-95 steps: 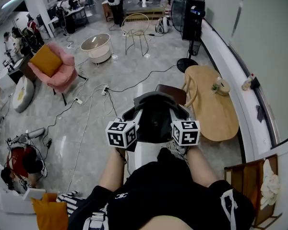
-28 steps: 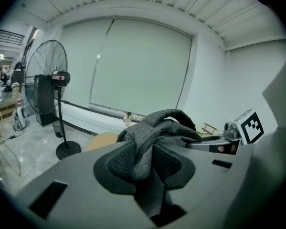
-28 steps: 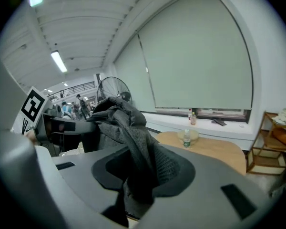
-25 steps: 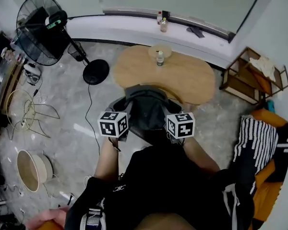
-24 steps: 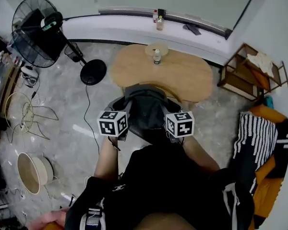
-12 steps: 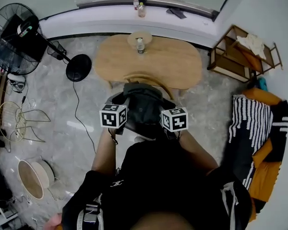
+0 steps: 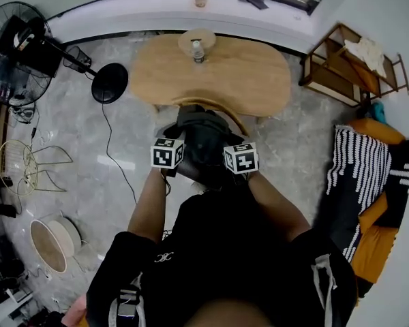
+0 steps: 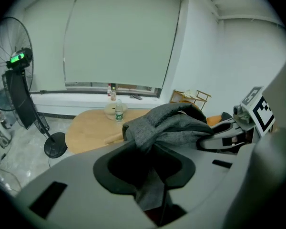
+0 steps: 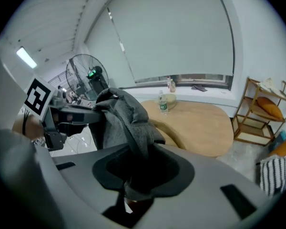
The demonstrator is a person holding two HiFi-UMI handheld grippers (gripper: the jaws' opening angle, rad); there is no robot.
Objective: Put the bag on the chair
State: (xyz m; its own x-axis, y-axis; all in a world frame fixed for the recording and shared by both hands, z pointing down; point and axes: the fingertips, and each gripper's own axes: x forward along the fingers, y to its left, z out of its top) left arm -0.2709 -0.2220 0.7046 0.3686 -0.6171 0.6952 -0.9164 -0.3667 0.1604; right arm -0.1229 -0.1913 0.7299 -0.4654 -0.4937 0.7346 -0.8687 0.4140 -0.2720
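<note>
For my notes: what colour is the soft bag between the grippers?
Dark grey fabric bag; best in the left gripper view.

The right gripper (image 9: 133, 187) pinches the grey bag (image 9: 126, 120) in its jaws, a wooden table (image 9: 207, 125) beyond.

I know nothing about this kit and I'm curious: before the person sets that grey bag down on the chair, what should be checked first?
1. Left tongs grip the dark grey fabric bag: ok, fabric is pinched between the jaws.
2. Right tongs grip it too: ok, fabric is pinched likewise.
3. Bag lined up with the wooden chair with a curved back: ok, it hangs just in front of the backrest.
4. Seat free of clutter: cannot tell, the bag hides it.
5. Bag touching the seat: cannot tell.
6. Plastic bottle on the rounded wooden table out of the way: ok, it stands at the far side.
</note>
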